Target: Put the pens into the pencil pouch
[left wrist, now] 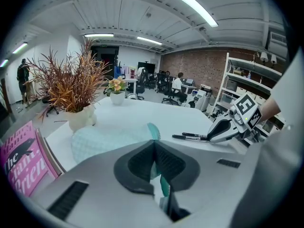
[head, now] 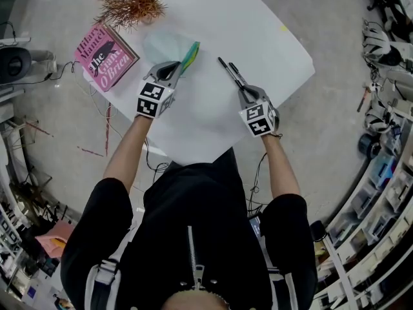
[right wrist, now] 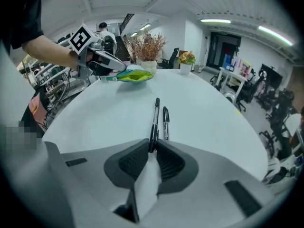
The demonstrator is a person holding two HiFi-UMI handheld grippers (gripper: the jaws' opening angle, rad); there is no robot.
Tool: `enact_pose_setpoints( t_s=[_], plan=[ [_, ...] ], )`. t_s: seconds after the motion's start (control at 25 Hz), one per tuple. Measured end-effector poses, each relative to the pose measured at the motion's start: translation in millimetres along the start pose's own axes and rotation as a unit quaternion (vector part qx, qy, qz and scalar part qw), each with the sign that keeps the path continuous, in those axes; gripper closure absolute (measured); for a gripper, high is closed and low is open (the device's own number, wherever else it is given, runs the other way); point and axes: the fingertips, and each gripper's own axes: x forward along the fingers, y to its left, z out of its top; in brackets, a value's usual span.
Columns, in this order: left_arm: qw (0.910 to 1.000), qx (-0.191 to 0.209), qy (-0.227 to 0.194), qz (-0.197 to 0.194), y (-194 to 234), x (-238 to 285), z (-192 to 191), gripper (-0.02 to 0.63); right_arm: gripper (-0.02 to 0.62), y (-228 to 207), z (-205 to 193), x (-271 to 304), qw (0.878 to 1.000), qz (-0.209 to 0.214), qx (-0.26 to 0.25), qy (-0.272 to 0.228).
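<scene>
A teal mesh pencil pouch (head: pixel 169 46) with a green-yellow edge lies on the white table (head: pixel 264 31). My left gripper (head: pixel 175 70) is shut on the pouch's near edge, and teal fabric shows between its jaws (left wrist: pixel 154 148). Two black pens (head: pixel 231 73) lie side by side right of the pouch. My right gripper (head: pixel 244 94) is at their near ends, and its jaws pinch the near end of the left pen (right wrist: pixel 155 120). The second pen (right wrist: pixel 165 122) lies free just beside it. In the right gripper view the pouch (right wrist: pixel 135 75) sits far left under the left gripper (right wrist: pixel 111 70).
A pink book (head: pixel 103 57) lies at the table's left corner beside a potted dried plant (head: pixel 132 2). A small flower pot (left wrist: pixel 116 96) stands at the far side. The table's front corner lies close to my body. Cables and clutter lie on the floor around.
</scene>
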Motion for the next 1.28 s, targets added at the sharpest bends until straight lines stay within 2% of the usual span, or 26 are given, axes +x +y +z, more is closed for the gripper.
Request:
enact_pose_setpoints(
  t_s=[0.44, 0.64, 0.92, 1.28],
  plan=[
    [1.0000, 0.000, -0.003, -0.002, -1, 0, 4, 0.584, 0.532, 2, 28, -26, 0.999, 0.007, -0.013, -0.037],
    [1.0000, 0.004, -0.004, -0.002, -1, -2, 6, 0.584, 0.532, 10, 44, -35, 0.998, 0.028, -0.037, -0.044],
    [1.0000, -0.004, 0.000, -0.006, 3, -3, 6, 0.584, 0.532, 20, 68, -28, 0.995, 0.062, -0.059, -0.043],
    [0.9999, 0.008, 0.002, -0.013, -1, 0, 5, 0.584, 0.532, 29, 93, -5, 0.991, 0.100, -0.079, -0.047]
  ],
)
